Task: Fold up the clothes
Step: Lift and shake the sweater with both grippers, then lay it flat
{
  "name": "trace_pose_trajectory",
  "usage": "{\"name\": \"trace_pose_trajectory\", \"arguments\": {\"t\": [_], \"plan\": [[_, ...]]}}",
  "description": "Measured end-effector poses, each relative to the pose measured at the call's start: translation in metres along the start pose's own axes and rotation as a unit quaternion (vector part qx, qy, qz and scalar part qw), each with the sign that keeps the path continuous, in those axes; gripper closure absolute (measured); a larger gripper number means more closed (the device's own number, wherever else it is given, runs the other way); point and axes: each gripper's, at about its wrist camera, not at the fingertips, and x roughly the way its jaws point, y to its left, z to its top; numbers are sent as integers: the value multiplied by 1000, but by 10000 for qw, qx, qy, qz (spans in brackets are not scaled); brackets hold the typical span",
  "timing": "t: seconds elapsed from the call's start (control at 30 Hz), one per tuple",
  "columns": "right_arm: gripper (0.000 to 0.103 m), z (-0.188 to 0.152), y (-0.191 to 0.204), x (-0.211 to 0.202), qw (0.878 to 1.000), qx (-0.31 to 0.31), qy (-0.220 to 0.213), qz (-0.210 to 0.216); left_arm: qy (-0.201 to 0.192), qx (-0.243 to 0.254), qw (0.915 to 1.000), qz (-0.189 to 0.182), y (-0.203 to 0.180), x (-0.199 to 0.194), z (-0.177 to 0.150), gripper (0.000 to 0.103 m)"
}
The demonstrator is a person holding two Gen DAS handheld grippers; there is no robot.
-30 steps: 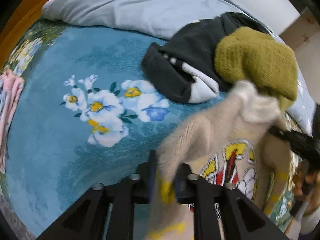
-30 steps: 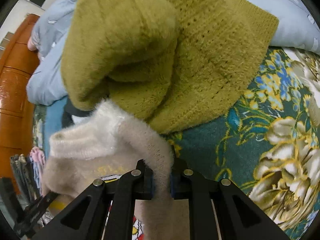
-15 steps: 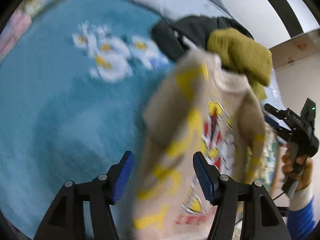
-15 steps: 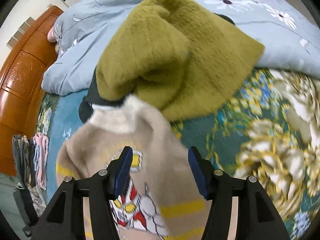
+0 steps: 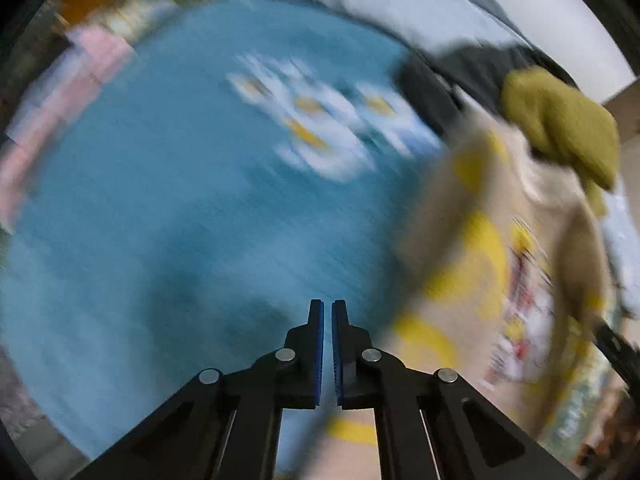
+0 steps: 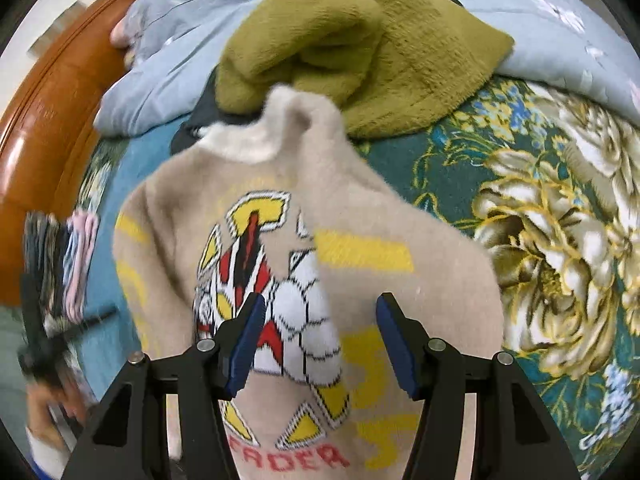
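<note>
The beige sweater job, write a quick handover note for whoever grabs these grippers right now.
Left gripper: shut, holding nothing, over the blue floral bedspread; its view is blurred.
Right gripper: open, empty, over the sweater's front.
Beige sweater: lying front up on the bed, collar against the olive sweater, which sits on a dark garment.
Done: sweater laid out.
Left: fold sleeves and body, then the other two garments.

Bedspread: teal fabric with big cream-gold flowers (image 6: 460, 168)
Quilt: pale grey-blue, rumpled (image 6: 168, 60)
Headboard: glossy orange-brown wood (image 6: 44, 120)
</note>
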Motion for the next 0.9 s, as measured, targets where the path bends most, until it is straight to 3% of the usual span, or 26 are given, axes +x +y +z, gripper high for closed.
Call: {"name": "trace_pose_trajectory", "arguments": {"t": [0.1, 0.2, 0.27, 0.3, 0.37, 0.4, 0.43, 0.6, 0.67, 0.7, 0.77, 0.83, 0.9], "plan": [[44, -14, 0, 0, 9997, -160, 134, -123, -303, -507, 9975, 391, 45, -17, 23, 99], [44, -29, -2, 7, 9989, -206, 348, -245, -341, -715, 9961, -390, 61, -30, 19, 97], [44, -38, -4, 12, 9980, -237, 490, -327, -466, -491, 9948, -767, 49, -32, 9, 93], [44, -43, -5, 14, 9974, -253, 561, -368, -499, -372, 9935, -956, 42, -31, 4, 84], [44, -48, -4, 14, 9968, -341, 598, -398, -389, -113, 9904, -1325, 21, -19, -12, 57], [44, -52, -3, 12, 9964, -415, 613, -424, -313, -4, 9894, -1418, 11, -12, -18, 38], [44, -56, -3, 10, 9958, -488, 628, -451, -235, 118, 9885, -1487, 1, -6, -25, 34], [44, -75, -1, 0, 9923, -823, 716, -581, 635, 792, 9890, -1078, -42, 35, -55, 35], [44, -84, -7, 1, 9918, -745, 841, -616, 764, 895, 9892, -879, -50, 39, -58, 62], [44, -88, -10, 1, 9914, -706, 903, -634, 793, 924, 9893, -807, -53, 39, -59, 89], [44, -95, -15, 1, 9906, -634, 1014, -663, 671, 935, 9911, -677, -52, 32, -56, 94], [44, -98, -15, 1, 9903, -630, 1044, -668, 357, 1158, 9926, -27, -41, 20, -45, 94], [44, -100, -11, -1, 9895, -713, 1034, -718, 41, 1375, 9885, 624, -29, 8, -34, 94]]}}
